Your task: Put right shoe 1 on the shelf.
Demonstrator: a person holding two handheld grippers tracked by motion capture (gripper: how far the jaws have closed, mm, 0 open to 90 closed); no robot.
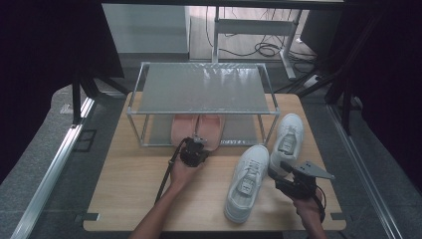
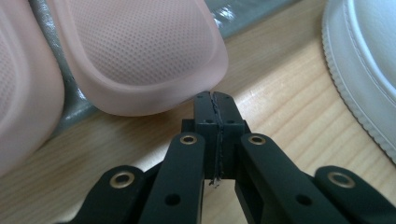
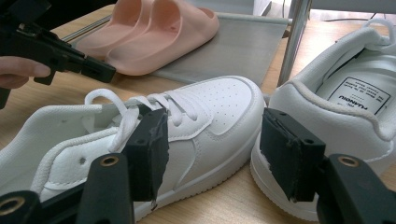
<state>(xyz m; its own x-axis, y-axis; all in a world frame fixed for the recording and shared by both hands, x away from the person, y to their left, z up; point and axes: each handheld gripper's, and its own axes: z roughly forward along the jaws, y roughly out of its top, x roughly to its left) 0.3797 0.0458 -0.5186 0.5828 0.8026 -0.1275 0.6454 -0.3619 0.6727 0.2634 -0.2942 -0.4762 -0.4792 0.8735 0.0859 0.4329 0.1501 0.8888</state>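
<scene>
A pair of pink slippers lies on the lower shelf of a metal-framed shoe rack. My left gripper is shut and empty. In the left gripper view its tips sit right at the rounded end of one pink slipper; whether they touch it I cannot tell. Two white sneakers stand on the table to the right, one nearer the middle and one behind it. My right gripper is open, its pads either side of the gap between the near sneaker and the far sneaker.
The rack's top shelf is bare and overhangs the slippers. A rack leg stands between the lower shelf and the far sneaker. The wooden table has open room at front left. Beyond it are dark curtains and floor cables.
</scene>
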